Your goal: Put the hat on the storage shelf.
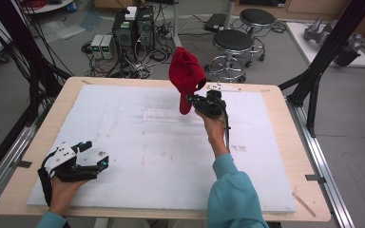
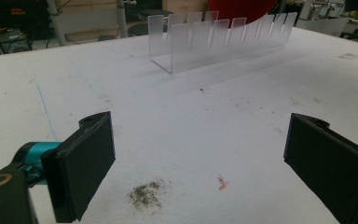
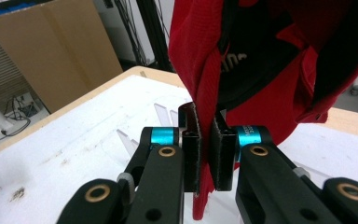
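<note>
A red cap (image 1: 185, 71) hangs in the air above the far middle of the white table cover (image 1: 123, 142). My right gripper (image 1: 192, 100) is shut on its brim, and the cap's crown stands above the jaws. In the right gripper view the two pads (image 3: 191, 140) pinch the red fabric (image 3: 261, 60) from both sides. A clear slotted rack (image 2: 214, 42) stands on the cover below and to the left of the cap, faint in the high view (image 1: 164, 114). My left gripper (image 1: 96, 153) rests at the near left, open and empty (image 2: 198, 140).
The wooden table edge (image 1: 285, 109) frames the white cover. Beyond the table stand two black stools (image 1: 233, 42), computer towers (image 1: 133, 28) with cables, and a black frame post (image 1: 313, 80) at the right. A dirt smear (image 2: 144, 193) lies between the left jaws.
</note>
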`<state>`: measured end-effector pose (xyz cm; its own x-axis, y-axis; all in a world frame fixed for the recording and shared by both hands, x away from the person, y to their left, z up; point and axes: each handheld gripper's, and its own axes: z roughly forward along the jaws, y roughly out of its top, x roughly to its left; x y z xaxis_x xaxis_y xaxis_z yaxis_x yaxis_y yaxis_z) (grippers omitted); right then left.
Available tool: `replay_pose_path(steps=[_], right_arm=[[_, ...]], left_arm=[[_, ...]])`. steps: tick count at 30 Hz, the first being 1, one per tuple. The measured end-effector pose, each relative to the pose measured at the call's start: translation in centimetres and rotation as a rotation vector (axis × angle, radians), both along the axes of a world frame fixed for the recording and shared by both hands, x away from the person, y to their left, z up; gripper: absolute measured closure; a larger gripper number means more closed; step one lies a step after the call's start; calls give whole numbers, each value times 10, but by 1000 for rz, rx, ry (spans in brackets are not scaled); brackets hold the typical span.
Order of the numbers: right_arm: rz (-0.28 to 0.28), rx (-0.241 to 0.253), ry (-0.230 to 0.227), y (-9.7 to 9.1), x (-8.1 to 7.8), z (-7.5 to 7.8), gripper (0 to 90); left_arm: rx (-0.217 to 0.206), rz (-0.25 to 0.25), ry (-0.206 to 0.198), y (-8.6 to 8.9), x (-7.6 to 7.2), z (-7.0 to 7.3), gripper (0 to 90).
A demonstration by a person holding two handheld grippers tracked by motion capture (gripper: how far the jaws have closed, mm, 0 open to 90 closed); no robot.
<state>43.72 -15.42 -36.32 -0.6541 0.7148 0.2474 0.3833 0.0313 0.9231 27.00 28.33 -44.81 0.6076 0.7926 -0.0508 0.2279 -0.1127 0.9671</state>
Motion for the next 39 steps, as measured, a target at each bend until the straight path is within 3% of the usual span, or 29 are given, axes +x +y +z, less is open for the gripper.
replay_pose_path(steps=[2,10,20,37,39], right_arm=[[2,-31,16,2,0,-1,852],[6,-64,52,1,-5,-7,853],[30,-154,45,5,-18,-14,852],[24,-161,65,-1,-24,-21,841],[21,-173,60,-1,-24,-21,797]], left_arm=[[3,0,-2,0,0,0,90],[0,-1,-3,0,0,0,91],[-4,0,-7,1,-1,0,92],[-2,1,-5,1,0,0,94],[-4,2,-6,1,-1,0,94]])
